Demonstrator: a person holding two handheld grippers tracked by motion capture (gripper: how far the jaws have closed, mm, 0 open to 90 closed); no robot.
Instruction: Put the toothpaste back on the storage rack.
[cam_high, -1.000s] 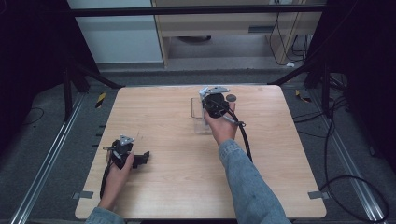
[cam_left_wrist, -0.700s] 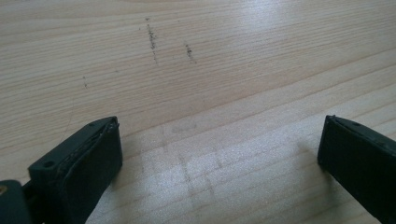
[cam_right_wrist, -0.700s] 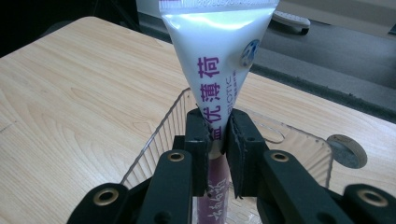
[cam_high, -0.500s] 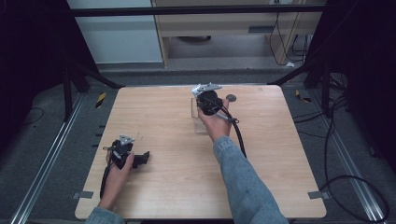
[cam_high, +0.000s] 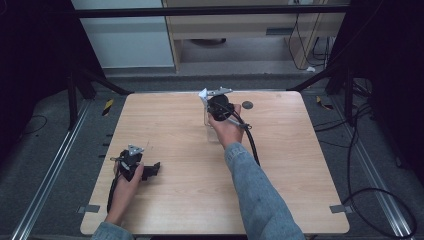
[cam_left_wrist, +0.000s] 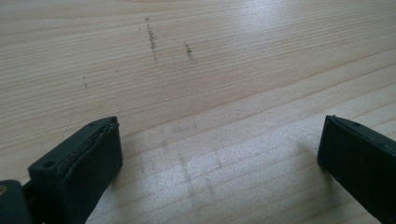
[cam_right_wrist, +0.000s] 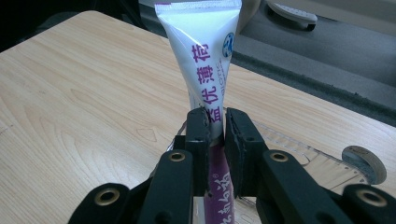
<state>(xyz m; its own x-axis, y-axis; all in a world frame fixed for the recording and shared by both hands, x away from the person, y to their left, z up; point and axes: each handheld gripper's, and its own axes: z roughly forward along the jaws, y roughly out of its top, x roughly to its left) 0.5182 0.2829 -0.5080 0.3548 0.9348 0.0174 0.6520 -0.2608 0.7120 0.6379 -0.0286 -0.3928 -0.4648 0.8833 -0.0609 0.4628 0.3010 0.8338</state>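
Right gripper I have pinched on a white tube above the clear container; left gripper rests spread on the table

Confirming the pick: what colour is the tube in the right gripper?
White tube with purple lettering, clearest in the right gripper view.

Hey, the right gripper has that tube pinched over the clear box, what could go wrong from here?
1. The right gripper pinches the tube low on its soft body, so the tall upper part may bend or slip sideways.
2. The clear container below looks light; a bump from the jaws could shove or tip it.
3. The left gripper rests open on the table, too far off to steady anything.
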